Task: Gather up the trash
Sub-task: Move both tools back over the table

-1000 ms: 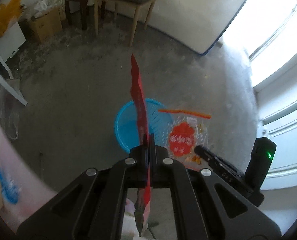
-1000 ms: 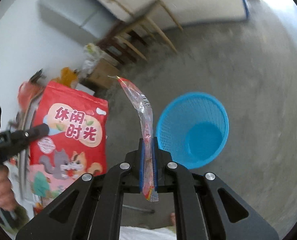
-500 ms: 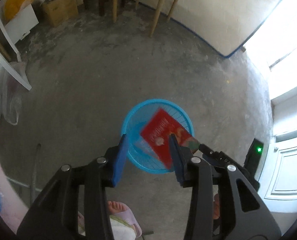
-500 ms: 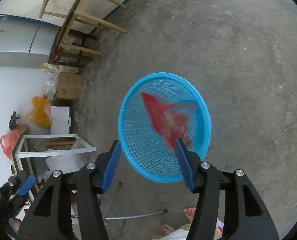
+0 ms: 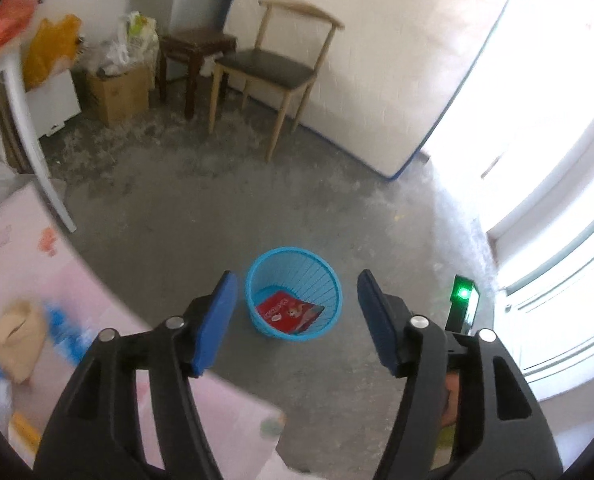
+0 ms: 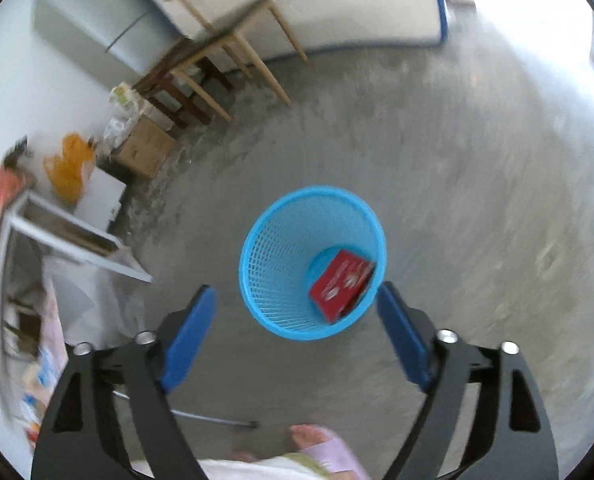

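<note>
A blue mesh waste basket [image 5: 329, 280] [image 6: 273, 256] stands on the grey concrete floor. A red snack bag [image 5: 289, 312] [image 6: 341, 282] lies inside it. My left gripper [image 5: 295, 320] is open and empty, well above and in front of the basket. My right gripper [image 6: 295, 330] is open and empty, above the basket's near side. A pink table top [image 5: 25, 276] at the left carries blurred trash: a beige wrapper [image 5: 13, 332] and a blue one [image 5: 67, 334].
A wooden chair [image 5: 273, 64], a dark stool [image 5: 195, 46] and a cardboard box [image 5: 119, 90] stand by the far wall. A white table leg [image 5: 37, 156] is at left. Bright window at right. The person's foot [image 6: 317, 438] is below the right gripper.
Both grippers opened and dropped their bags into the basket. Both have since pulled back and up; the basket looks smaller and the pink table has come into the left view.
</note>
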`<control>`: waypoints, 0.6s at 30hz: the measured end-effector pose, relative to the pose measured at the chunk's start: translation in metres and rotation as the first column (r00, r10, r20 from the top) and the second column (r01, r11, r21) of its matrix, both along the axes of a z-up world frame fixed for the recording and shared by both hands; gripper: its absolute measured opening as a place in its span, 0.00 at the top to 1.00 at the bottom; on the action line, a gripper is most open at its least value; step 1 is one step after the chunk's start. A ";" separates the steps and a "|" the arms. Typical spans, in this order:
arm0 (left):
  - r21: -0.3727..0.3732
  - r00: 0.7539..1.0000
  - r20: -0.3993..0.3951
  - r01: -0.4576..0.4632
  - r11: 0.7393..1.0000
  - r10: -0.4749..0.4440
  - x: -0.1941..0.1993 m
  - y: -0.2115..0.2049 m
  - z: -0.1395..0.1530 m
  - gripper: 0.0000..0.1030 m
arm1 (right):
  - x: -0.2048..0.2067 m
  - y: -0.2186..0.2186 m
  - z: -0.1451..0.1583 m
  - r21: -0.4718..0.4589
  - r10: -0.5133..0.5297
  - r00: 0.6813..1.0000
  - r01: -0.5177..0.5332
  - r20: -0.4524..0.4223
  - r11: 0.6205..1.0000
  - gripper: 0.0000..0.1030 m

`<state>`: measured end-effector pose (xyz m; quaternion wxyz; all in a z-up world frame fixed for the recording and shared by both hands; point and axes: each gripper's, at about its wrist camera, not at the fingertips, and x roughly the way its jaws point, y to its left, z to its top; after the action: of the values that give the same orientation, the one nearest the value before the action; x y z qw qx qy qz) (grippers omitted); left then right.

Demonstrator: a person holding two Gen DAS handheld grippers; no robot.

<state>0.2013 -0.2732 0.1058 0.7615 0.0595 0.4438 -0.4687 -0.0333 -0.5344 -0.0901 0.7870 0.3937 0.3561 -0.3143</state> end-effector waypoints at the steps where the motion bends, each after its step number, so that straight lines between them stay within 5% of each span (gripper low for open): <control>1: -0.006 1.000 0.001 -0.011 1.000 0.011 -0.001 0.016 0.004 0.39 | -0.001 0.012 0.017 -0.052 0.015 1.000 -0.016 -0.014 0.998 0.10; 4: -0.004 0.996 0.036 -0.079 0.997 0.079 -0.006 0.082 0.015 0.31 | 0.004 0.046 0.056 -0.167 0.092 0.995 -0.098 -0.046 0.981 0.06; 6: -0.010 0.984 0.083 -0.157 0.988 0.157 -0.011 0.132 0.023 0.17 | 0.015 0.072 0.079 -0.242 0.149 0.983 -0.171 -0.107 0.955 0.06; 10: -0.032 0.950 0.092 -0.298 0.954 0.299 -0.013 0.220 0.022 0.15 | 0.040 0.125 0.119 -0.341 0.294 0.943 -0.330 -0.154 0.880 0.06; 14: -0.084 0.882 0.039 -0.465 0.881 0.469 -0.018 0.307 0.013 0.12 | 0.062 0.172 0.151 -0.412 0.426 0.890 -0.453 -0.163 0.790 0.06; 18: -0.122 0.809 0.037 -0.579 0.806 0.587 -0.035 0.365 -0.004 0.08 | 0.075 0.215 0.173 -0.441 0.545 0.838 -0.502 -0.033 0.744 0.06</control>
<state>0.1663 0.0920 0.1013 0.8863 -0.1024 0.3873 -0.2323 0.0412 -0.3193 0.0831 0.9269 0.1080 0.3344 -0.1318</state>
